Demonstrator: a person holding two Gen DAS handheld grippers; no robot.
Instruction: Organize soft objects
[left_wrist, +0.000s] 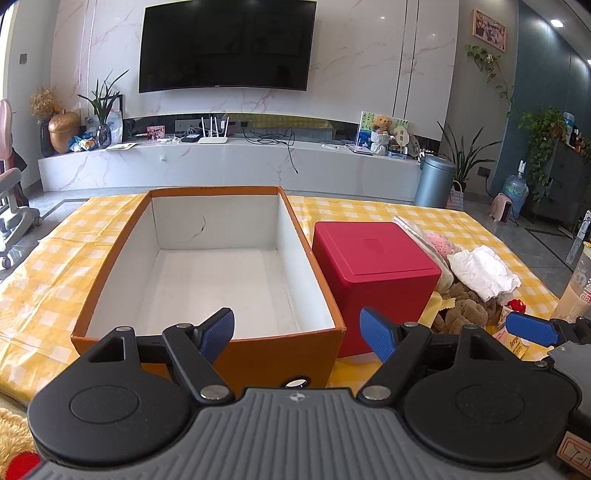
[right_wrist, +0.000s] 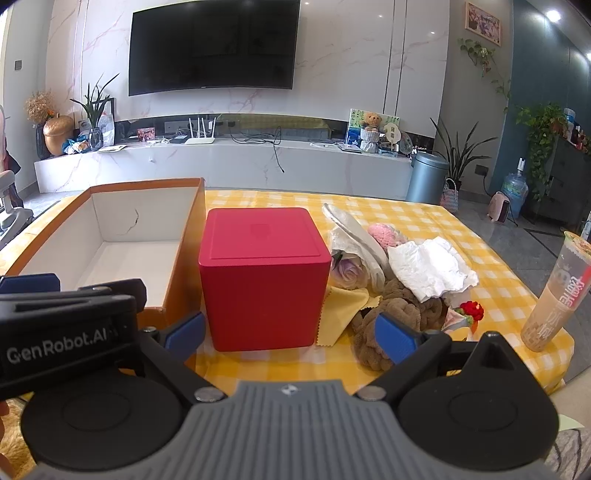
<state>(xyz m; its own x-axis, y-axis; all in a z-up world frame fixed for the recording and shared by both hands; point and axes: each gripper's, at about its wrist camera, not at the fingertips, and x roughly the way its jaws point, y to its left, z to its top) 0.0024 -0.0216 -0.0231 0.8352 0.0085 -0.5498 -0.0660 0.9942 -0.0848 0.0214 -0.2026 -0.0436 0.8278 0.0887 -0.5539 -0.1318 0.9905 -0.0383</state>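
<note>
Red box (right_wrist: 264, 280) beside soft pile (right_wrist: 399, 288)

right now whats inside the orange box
Nothing visible: the orange box shows a bare white floor and walls, with a dark scuff on the far wall. The near wall and the left gripper hide the strip of floor closest to the camera.

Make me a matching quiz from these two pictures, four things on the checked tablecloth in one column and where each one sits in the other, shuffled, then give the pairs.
Things:
1. open orange cardboard box
2. closed red plastic cube box
3. crumpled white tissue
4. tall clear cup of milk tea

Places:
A. on top of the pile of soft items
B. near the table's right edge
C. farthest left, empty inside
D. between the cardboard box and the pile

Pairs: 1-C, 2-D, 3-A, 4-B
</note>
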